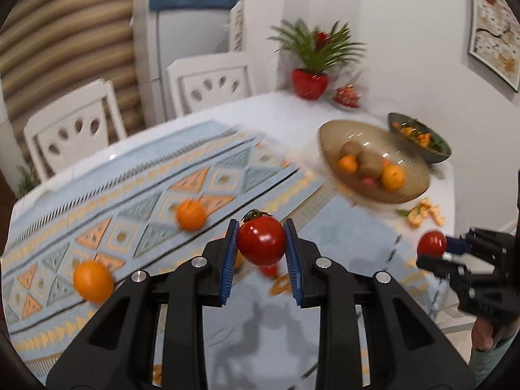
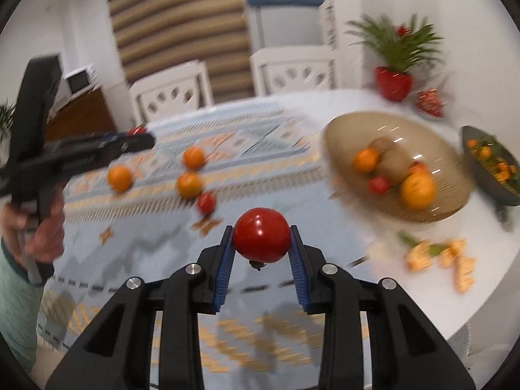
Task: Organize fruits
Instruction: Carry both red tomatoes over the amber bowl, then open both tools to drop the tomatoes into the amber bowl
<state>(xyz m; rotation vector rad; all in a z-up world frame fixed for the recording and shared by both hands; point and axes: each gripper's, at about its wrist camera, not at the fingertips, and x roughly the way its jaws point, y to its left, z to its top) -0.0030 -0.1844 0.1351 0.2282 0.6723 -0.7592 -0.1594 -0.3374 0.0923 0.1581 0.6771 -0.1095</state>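
Right wrist view shows loose tomato (image 2: 206, 202); both tongs (image 1: 261, 261) (image 2: 262, 261) grip tomatoes.

right tool (image 2: 262, 243) clamps tomato (image 2: 262, 234), stem down, above desk (image 2: 390, 292) | left tool (image 2: 136, 138) at left, hand-held, red fruit at tip | three oranges (image 2: 190, 184), small tomato (image 2: 206, 202) on cloth (image 2: 146, 243) | bowl (image 2: 341, 136) right, fruit inside

Bright, even indoor light. Soft double shadows on the patterned blue cloth (image 1: 260, 318) below the lens. Small glints on the ribbed amber glass bowl (image 2: 341, 130). Heavy motion blur across background and fruit; strong fisheye bending, black vignette at corners.
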